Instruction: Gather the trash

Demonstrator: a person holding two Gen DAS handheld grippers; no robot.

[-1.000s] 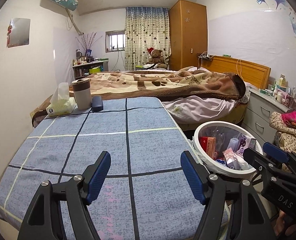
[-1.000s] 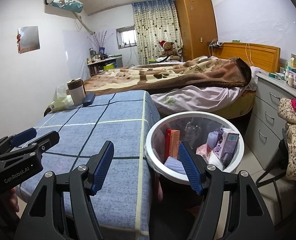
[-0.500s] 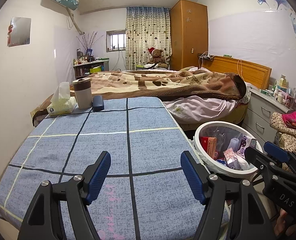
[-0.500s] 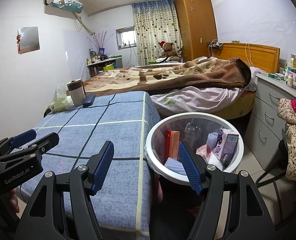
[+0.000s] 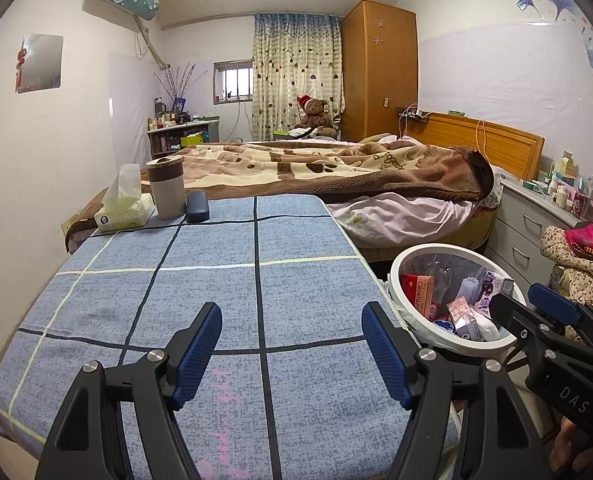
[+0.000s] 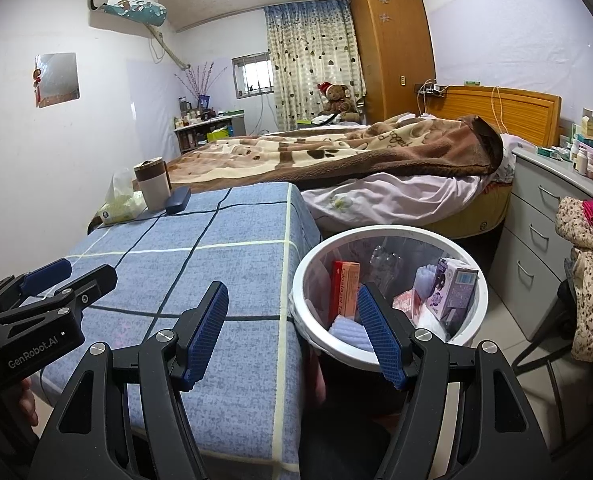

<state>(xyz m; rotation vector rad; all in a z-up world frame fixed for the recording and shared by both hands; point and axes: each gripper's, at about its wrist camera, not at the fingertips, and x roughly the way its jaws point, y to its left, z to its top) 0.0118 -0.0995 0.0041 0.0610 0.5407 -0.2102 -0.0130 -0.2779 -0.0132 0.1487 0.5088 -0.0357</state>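
Left wrist: left hand-held gripper (image 5: 292, 350) released, jaws wide, nothing between them, hovering over the near part of the bench (image 5: 200, 288). Bare checked cloth runs ahead to the far edge, where a tissue box (image 5: 124, 214), cup (image 5: 167, 189) and dark case (image 5: 197, 207) sit together. Trash bin (image 5: 406, 320) stands just beside the bench's right edge, with boxes and wrappers inside.

Right wrist: right hand-held gripper (image 6: 292, 334) released, empty, straddling the bench's right edge (image 6: 284, 300) and the bin rim (image 6: 481, 292). Orange box (image 6: 346, 290) stands upright in the bin. Dresser (image 6: 536, 248) near on the right, bed (image 6: 376, 168) behind.
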